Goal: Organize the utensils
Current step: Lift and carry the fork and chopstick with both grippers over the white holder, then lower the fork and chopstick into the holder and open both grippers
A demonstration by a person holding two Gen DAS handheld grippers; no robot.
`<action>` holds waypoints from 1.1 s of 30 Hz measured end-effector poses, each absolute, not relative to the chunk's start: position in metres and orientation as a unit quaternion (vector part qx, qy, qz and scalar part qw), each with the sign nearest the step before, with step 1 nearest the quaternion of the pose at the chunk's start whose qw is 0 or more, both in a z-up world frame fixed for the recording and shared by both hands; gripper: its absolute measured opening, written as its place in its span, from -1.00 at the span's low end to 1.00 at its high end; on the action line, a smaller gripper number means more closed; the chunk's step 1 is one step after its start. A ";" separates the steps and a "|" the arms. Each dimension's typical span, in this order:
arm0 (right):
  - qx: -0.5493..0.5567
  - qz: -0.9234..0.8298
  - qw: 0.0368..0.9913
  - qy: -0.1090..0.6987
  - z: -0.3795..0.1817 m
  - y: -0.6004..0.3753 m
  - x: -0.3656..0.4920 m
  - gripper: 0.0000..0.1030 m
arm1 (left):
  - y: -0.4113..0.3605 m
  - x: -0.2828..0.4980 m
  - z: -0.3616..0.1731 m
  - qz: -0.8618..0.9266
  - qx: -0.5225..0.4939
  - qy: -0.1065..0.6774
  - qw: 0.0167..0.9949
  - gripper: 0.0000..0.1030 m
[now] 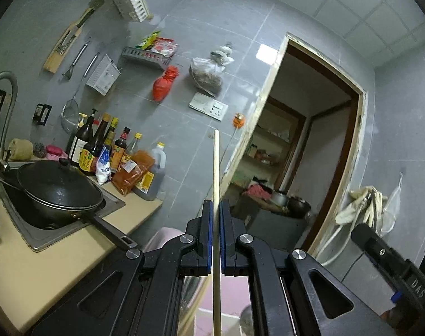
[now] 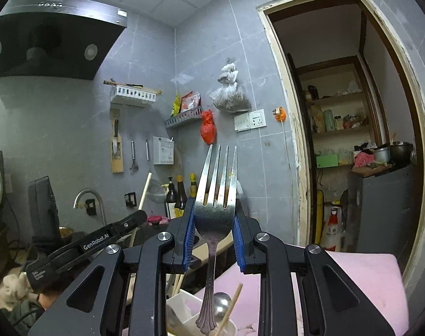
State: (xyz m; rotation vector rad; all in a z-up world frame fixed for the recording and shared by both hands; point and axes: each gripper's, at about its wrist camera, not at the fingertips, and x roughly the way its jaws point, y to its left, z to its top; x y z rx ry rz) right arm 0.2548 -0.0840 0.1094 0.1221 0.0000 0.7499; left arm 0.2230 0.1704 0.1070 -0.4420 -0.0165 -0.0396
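Holds a spoon (image 2: 222, 306) and chopstick (image 2: 231, 305) in the white holder (image 2: 181, 305) at 6 o'clock; left gripper (image 1: 215, 224) pinches a chopstick (image 1: 215, 168), right gripper (image 2: 214, 224) a fork (image 2: 216, 196).

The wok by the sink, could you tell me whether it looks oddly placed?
Yes: the lidded wok sits tilted in the sink, its handle sticking out past the counter edge, where it could be knocked.

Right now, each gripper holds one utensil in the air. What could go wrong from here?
The left gripper pinches the thin chopstick near its middle, so it may pivot or slide out. The right gripper holds the fork only by the edges of its smooth head; it could twist and fall into the white container.
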 end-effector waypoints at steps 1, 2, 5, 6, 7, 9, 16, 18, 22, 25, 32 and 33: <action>0.065 0.367 0.928 -0.004 0.106 -0.083 0.257 -0.58 | 0.171 0.223 0.105 -0.018 -0.222 -0.014 0.975 -0.95; 0.069 0.372 0.926 -0.006 0.103 -0.082 0.260 -0.58 | 0.174 0.223 0.100 -0.016 -0.226 -0.022 0.974 -0.95; 0.076 0.373 0.925 0.007 0.093 -0.078 0.271 -0.58 | 0.176 0.223 0.094 -0.007 -0.229 -0.032 0.973 -0.95; 0.080 0.374 0.924 0.012 0.089 -0.078 0.275 -0.58 | 0.174 0.223 0.092 -0.003 -0.228 -0.034 0.973 -0.95; 0.084 0.372 0.924 0.015 0.085 -0.078 0.278 -0.58 | 0.174 0.224 0.090 0.001 -0.227 -0.035 0.973 -0.95; 0.089 0.371 0.924 0.016 0.079 -0.078 0.281 -0.58 | 0.171 0.225 0.086 0.011 -0.218 -0.035 0.975 -0.95; 0.089 0.363 0.928 0.009 0.065 -0.071 0.285 -0.58 | 0.160 0.225 0.074 0.036 -0.195 -0.046 0.979 -0.95; 0.085 0.361 0.929 0.014 0.061 -0.066 0.285 -0.58 | 0.158 0.227 0.071 0.041 -0.189 -0.045 0.980 -0.95; 0.073 0.361 0.930 0.020 0.056 -0.060 0.284 -0.58 | 0.157 0.230 0.066 0.043 -0.186 -0.040 0.981 -0.95; 0.067 0.360 0.930 0.022 0.054 -0.056 0.284 -0.58 | 0.157 0.231 0.062 0.042 -0.186 -0.034 0.981 -0.95; 0.056 0.359 0.932 0.023 0.049 -0.054 0.282 -0.57 | 0.149 0.224 0.052 0.040 -0.153 -0.019 0.987 -0.95; 0.056 0.358 0.932 0.022 0.049 -0.054 0.282 -0.57 | 0.147 0.224 0.051 0.040 -0.146 -0.015 0.988 -0.95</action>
